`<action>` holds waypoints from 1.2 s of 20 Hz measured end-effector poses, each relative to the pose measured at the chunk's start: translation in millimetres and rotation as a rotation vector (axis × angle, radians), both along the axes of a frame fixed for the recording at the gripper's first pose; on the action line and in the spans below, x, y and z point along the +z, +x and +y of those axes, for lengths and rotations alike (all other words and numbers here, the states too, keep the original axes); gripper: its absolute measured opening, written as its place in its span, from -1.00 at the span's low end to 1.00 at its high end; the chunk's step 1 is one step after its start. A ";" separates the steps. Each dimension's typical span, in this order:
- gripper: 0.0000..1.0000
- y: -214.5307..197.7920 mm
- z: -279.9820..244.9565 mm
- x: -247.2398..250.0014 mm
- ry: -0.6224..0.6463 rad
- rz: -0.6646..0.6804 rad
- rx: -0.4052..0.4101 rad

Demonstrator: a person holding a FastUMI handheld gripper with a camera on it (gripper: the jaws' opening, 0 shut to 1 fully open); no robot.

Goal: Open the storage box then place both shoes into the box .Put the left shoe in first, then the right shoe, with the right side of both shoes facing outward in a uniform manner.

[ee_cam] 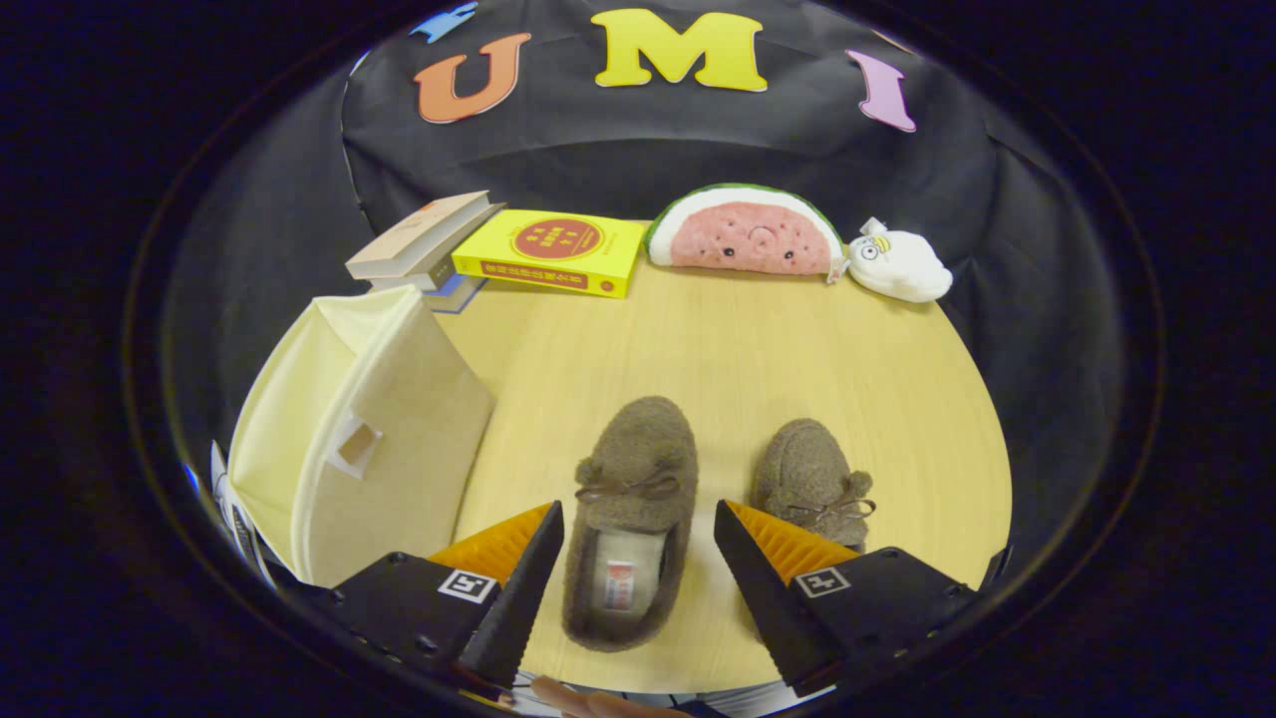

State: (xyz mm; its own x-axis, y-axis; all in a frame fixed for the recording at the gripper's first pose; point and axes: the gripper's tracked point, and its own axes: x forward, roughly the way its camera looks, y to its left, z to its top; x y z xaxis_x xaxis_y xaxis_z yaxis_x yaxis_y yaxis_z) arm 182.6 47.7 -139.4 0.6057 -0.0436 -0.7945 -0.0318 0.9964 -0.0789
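Two brown fuzzy slippers lie on the wooden table, toes pointing away from me. The left shoe rests between my two fingers, its heel opening toward me and a small bow across its top. The right shoe sits just beyond my right finger, partly hidden by it. My gripper stands open, with the fingers on either side of the left shoe and a gap on both sides. The cream fabric storage box stands beyond my left finger, its lid flap raised.
At the table's far edge lie a stack of books, a yellow book, a watermelon-slice plush and a small white plush. Bare tabletop lies between these and the shoes.
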 end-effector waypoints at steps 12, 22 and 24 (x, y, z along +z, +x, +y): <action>0.04 -15.2 -35.9 -54.5 -0.014 0.188 -0.063; -0.98 -22.5 -17.6 -47.6 0.096 0.209 -0.031; -0.98 -25.0 -17.0 -31.4 0.095 0.183 -0.044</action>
